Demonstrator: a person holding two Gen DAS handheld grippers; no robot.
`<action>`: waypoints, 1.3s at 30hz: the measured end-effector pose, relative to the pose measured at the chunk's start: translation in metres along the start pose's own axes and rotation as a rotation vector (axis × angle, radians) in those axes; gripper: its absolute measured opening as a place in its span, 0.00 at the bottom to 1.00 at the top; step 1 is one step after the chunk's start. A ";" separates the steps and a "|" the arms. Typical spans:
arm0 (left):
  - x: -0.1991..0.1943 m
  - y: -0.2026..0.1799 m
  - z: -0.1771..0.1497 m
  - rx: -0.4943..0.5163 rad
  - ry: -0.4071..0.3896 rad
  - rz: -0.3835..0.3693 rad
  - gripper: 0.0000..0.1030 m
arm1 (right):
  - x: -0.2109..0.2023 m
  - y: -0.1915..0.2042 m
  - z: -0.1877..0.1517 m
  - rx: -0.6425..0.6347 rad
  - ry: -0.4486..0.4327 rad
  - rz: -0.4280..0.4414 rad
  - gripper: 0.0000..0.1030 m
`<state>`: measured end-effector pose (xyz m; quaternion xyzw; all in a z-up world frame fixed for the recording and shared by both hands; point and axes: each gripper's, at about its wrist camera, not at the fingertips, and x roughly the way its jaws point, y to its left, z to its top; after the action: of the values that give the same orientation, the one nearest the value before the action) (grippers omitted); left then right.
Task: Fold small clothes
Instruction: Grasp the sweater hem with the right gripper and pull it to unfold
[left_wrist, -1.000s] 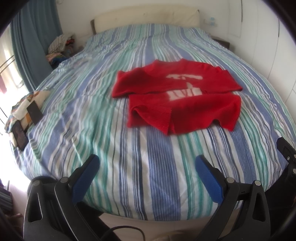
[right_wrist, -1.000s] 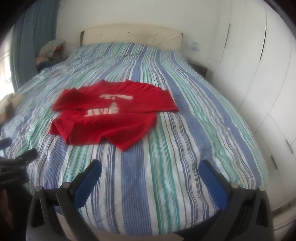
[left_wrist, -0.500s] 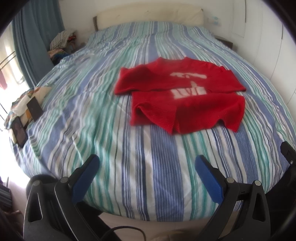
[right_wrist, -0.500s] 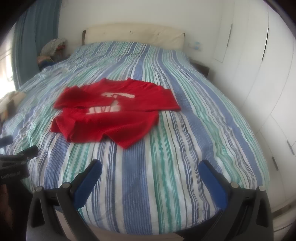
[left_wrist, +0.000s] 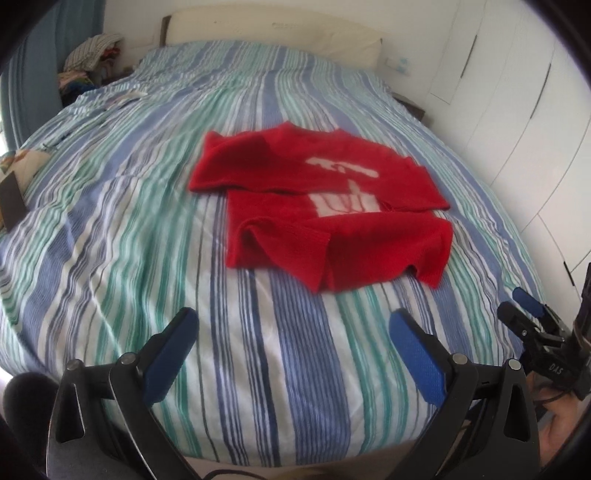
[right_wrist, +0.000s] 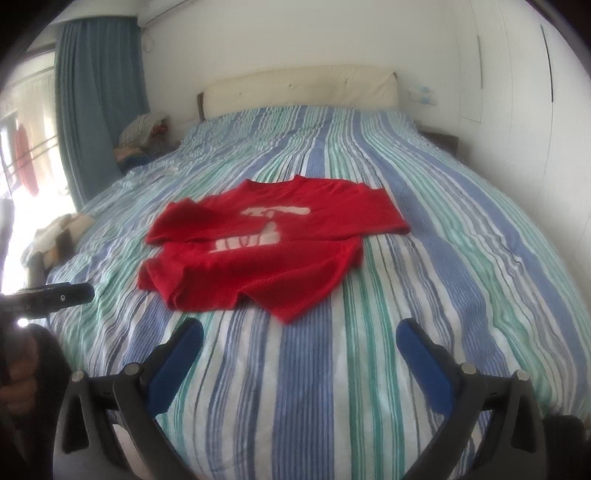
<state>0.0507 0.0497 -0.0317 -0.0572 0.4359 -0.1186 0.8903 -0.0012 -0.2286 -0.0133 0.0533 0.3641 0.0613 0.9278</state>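
White letters "DAS" stand on the black body of the right gripper (left_wrist: 532, 314); the red knitted sweater's (left_wrist: 325, 210) white print is unreadable.

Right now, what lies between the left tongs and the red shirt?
Only bare striped bedspread; nothing sits between the open left tongs and the red shirt, shown clearest in the left wrist view.

Red shirt (right_wrist: 258, 251) flat on striped bed (right_wrist: 424, 258); right gripper (right_wrist: 299, 343) spread, empty.

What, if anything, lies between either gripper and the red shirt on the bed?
Nothing visible does. Only bare striped bedcover lies between the open right gripper and the red shirt, and between the open left gripper and the shirt.
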 end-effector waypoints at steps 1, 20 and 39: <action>0.007 -0.001 0.001 -0.003 0.003 -0.028 1.00 | 0.012 -0.006 -0.003 0.026 0.021 0.043 1.00; 0.009 0.031 0.002 -0.001 0.030 0.008 0.99 | 0.055 -0.077 -0.008 0.381 0.162 0.513 0.04; 0.072 0.002 -0.042 -0.053 0.203 -0.032 0.78 | 0.065 -0.103 -0.057 0.314 0.193 0.357 0.05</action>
<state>0.0605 0.0329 -0.1126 -0.0754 0.5258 -0.1263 0.8378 0.0152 -0.3168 -0.1135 0.2539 0.4410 0.1718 0.8435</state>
